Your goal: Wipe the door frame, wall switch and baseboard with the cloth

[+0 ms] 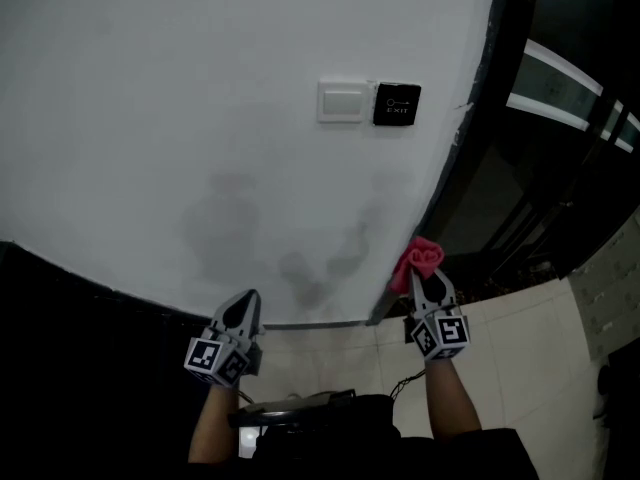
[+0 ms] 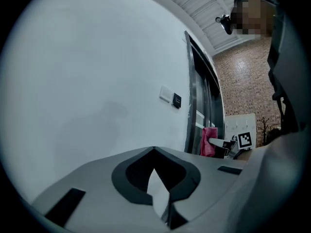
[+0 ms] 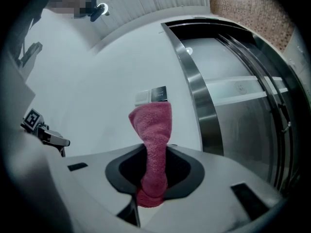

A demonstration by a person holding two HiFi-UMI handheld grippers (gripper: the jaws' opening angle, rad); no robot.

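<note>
The cloth, judged soft, light and limp and best held by a bunched fold, is pinched so in the right claw near the foot of the door frame, while the left claw is pressed together, empty.

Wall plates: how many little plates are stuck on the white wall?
2. A white rectangular plastic wall switch sits up on the white painted wall. A black square exit-button plate is right beside it, on its right. None seem hidden.
</note>
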